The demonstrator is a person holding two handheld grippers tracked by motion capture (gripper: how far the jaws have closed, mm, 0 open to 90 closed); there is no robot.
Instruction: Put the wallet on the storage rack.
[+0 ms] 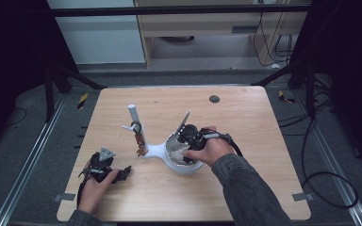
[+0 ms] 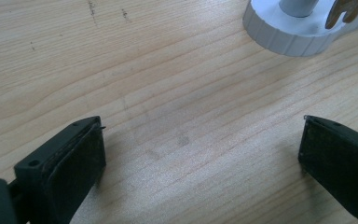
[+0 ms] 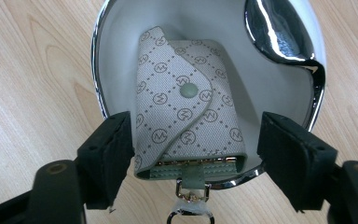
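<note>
At about 5 o'clock from the table's (image 1: 245, 155) centre, the right gripper (image 3: 196, 154) hangs over a white bowl (image 3: 121, 28) with a chrome rim, jaws spread wide either side of a monogrammed wallet (image 3: 186, 112) lying in it, the left jaw at the wallet's edge. At 8 o'clock, the left gripper (image 2: 200, 154) rests low over bare wood, jaws wide apart and empty. The white stand's base (image 2: 284, 37) sits at its 1 o'clock.
</note>
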